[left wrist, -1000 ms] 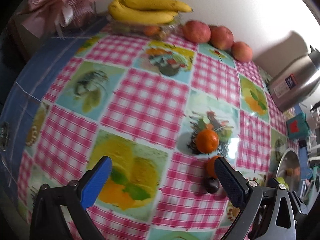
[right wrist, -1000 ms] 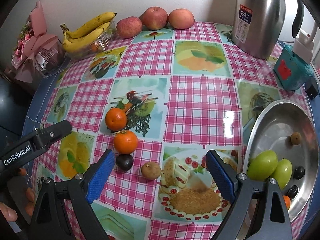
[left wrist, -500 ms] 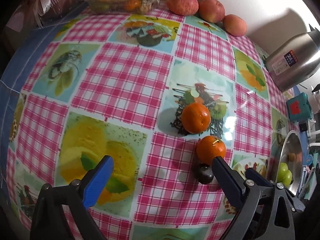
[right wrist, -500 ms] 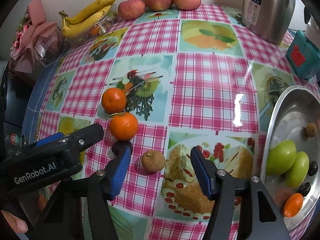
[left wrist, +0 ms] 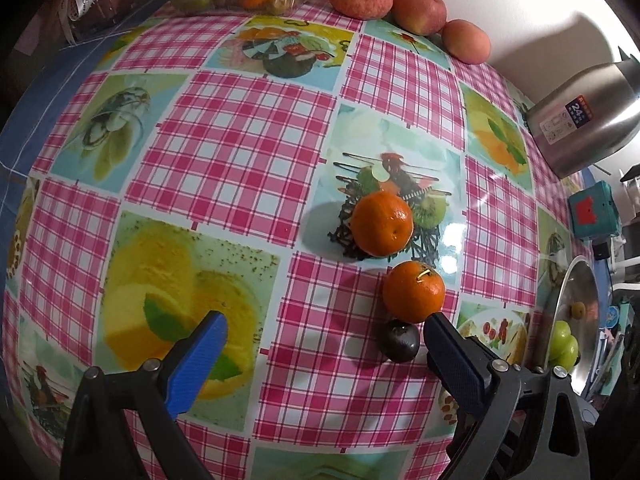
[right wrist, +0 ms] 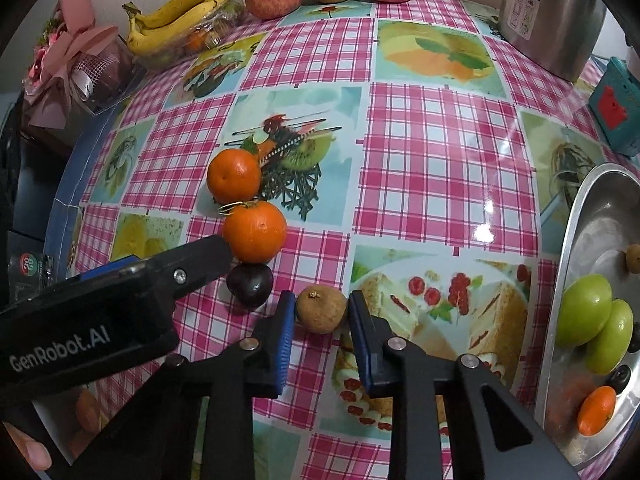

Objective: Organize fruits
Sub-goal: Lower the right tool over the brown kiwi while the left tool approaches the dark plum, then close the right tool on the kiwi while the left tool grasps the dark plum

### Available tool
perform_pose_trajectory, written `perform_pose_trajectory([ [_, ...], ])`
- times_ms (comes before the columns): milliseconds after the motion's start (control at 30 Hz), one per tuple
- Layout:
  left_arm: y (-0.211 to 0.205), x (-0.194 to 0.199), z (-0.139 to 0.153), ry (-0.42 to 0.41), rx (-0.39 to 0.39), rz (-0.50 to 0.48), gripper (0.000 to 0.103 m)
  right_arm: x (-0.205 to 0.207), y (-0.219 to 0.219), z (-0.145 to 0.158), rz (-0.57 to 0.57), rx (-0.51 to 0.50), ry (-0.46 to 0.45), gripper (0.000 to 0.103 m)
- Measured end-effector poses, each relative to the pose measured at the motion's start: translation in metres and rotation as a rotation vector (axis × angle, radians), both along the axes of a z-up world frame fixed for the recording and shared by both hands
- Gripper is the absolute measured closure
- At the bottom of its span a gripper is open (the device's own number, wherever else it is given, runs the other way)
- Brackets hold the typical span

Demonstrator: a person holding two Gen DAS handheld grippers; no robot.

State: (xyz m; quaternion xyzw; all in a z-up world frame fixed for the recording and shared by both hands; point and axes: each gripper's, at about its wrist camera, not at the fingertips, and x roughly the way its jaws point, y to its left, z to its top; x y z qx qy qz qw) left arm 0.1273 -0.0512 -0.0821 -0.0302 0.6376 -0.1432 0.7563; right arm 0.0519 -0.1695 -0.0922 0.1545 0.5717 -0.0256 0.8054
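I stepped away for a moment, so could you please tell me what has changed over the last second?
The right gripper came down and closed from wide open onto the small brown round fruit. The left gripper sank closer to the checked tablecloth, jaws wide open. The two oranges, the dark plum and the steel bowl stayed put.

Tabletop (right wrist: 440, 152) covered with a pink check cloth printed with food panels. Steel flask (right wrist: 552, 12) upright at the far right, labelled. Teal box (right wrist: 616, 108) just beside it, red mark on its face. Pink bouquet (right wrist: 68, 64) at the far left edge.
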Motion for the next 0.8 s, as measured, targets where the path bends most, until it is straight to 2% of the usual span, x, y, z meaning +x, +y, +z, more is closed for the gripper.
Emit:
perform_pose_trajectory([
  [67,-0.001,0.000,-0.001,0.003,-0.004,-0.005,0.004,-0.001,-0.001,0.000,-0.002,0.009,-0.002,0.075],
  [633,-0.034,-0.009,-0.009,0.002,0.027,-0.106,0.032,-0.020,-0.035,0.000,-0.095,0.002,0.035,0.075],
  [800,-0.045,-0.013,-0.011,-0.001,0.033,-0.124,0.036,-0.023,-0.034,0.001,-0.092,0.005,0.037,0.075],
])
